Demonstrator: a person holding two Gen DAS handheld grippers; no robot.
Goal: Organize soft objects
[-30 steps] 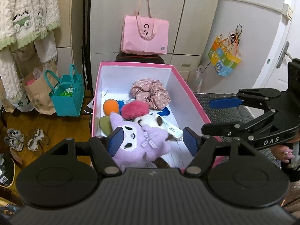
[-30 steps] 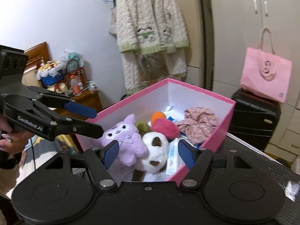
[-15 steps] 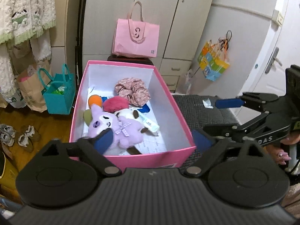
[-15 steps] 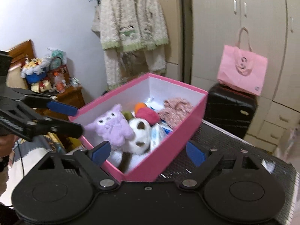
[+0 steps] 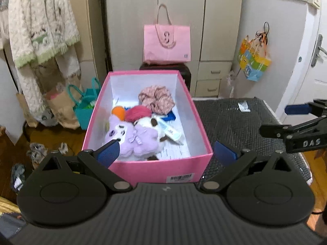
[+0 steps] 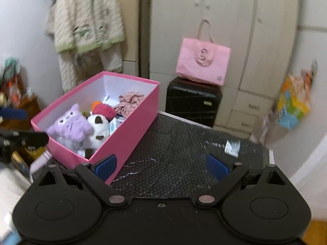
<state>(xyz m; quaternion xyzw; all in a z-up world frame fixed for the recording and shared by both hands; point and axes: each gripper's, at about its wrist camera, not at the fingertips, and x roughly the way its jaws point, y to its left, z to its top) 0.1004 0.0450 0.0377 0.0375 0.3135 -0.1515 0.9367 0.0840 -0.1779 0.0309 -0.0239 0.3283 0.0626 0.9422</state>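
Take the pink box (image 5: 143, 170) as your landmark; it sits on the left part of the black textured mat (image 5: 235, 122), its short wall with the barcode label facing your left gripper.

To the left of the box, a cream knitted cardigan (image 5: 40, 30) hangs on the wall, and a teal bag (image 5: 83, 110) stands on the floor just beside the box's left wall.

Inside the box, toward its near left corner, the purple plush (image 5: 130, 136) lies on its back. Touching its right side is the white and brown plush (image 5: 149, 123), with a white tube (image 5: 172, 133) lying just right of that. Behind them, the orange ball (image 5: 118, 111) and the pink pom-pom (image 5: 138, 112) sit side by side, and the floral scrunchie (image 5: 156, 99) rests near the far wall.

Your left gripper (image 5: 166, 153) hangs short of the box's near wall, jaws spread wide and opening further; that near wall shows between the fingers, but the pads press on nothing.

Beyond the box, a pink tote bag (image 5: 166, 42) stands on a black suitcase (image 6: 193, 100) against the wardrobe.

To the right of the box, your right gripper (image 6: 161, 166) hovers above bare mat, jaws also wide and opening, holding nothing. A small white packet (image 6: 232, 148) lies on the mat well apart from the box.
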